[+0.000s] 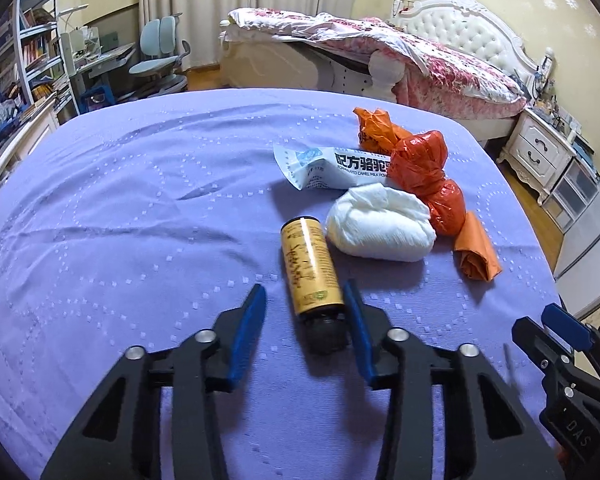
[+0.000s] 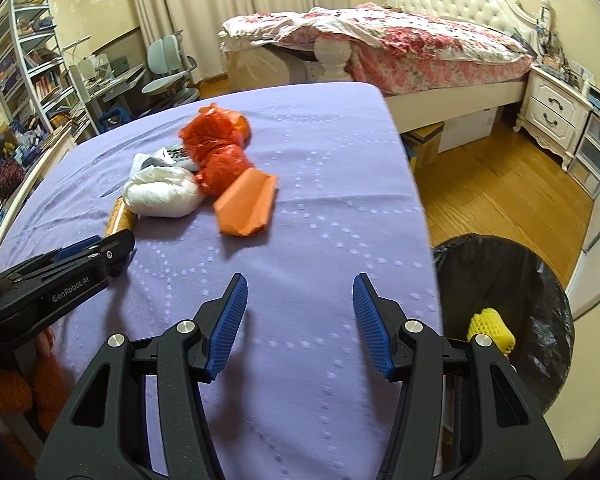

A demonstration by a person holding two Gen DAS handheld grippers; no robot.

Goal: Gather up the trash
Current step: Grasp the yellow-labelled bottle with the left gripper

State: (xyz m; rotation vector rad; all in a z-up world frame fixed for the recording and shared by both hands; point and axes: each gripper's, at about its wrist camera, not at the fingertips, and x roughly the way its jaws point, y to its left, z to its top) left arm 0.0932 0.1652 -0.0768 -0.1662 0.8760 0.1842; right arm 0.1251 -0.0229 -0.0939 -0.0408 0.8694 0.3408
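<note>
A gold-labelled bottle (image 1: 310, 264) with a dark cap lies on the purple cloth (image 1: 140, 220), cap end toward me. My left gripper (image 1: 306, 300) straddles its cap end. The right pad (image 1: 356, 316) is against the bottle, while a gap shows at the left pad (image 1: 252, 320), so the jaws stand open around it. Beyond lie a white tissue wad (image 1: 380, 228), a crumpled orange plastic bag (image 1: 420, 168), an orange paper roll (image 1: 478, 252) and a white sachet (image 1: 324, 168). My right gripper (image 2: 300, 300) hangs open over bare cloth with nothing between its fingers.
A bin with a black liner (image 2: 508, 280) stands off the table's right edge, a yellow foam net (image 2: 490, 328) inside it. Wooden floor, a bed (image 2: 400, 48) and a white nightstand (image 2: 556, 108) lie behind. Shelves and a desk chair are at the far left.
</note>
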